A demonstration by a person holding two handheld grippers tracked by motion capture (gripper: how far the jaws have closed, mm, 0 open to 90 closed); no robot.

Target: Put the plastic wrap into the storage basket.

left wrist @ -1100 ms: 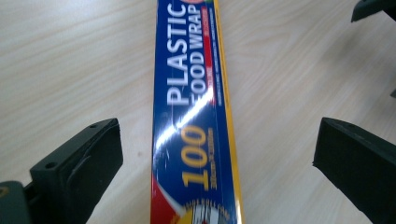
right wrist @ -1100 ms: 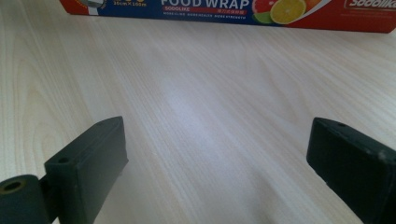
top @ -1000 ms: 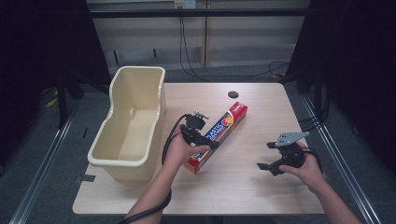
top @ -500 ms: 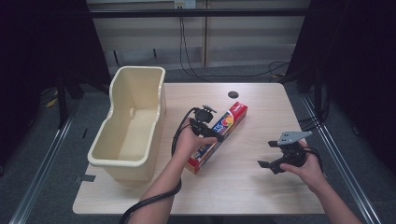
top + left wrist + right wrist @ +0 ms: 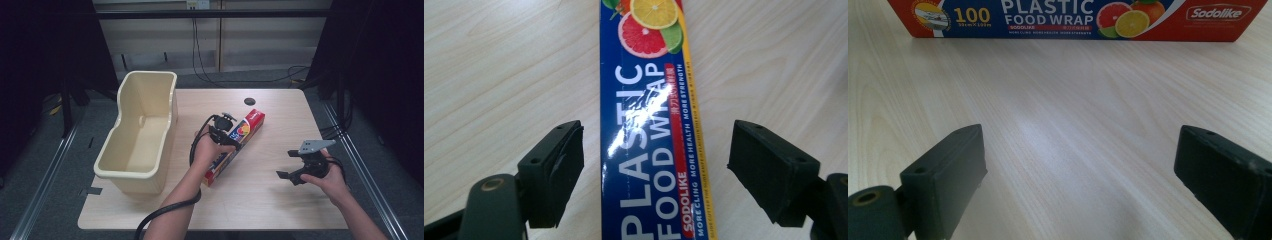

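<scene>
The high view is evenly lit from above: the pale wooden tabletop (image 5: 270,200) is bright, while the surroundings on both sides fall into near-black. Shadows are soft and short. The picture is a little grainy and soft. In the left gripper view a white glare streak crosses the glossy blue top of the long cardboard box of plastic food wrap (image 5: 649,125), washing out some letters. In the right gripper view the near black jaws are blurred and a pale sheen lies on the wood.

A long, narrow cardboard box of plastic food wrap (image 5: 234,148), blue and red with citrus fruit printed on it, lies flat and diagonal at the table's middle, its red end pointing far-right.
</scene>
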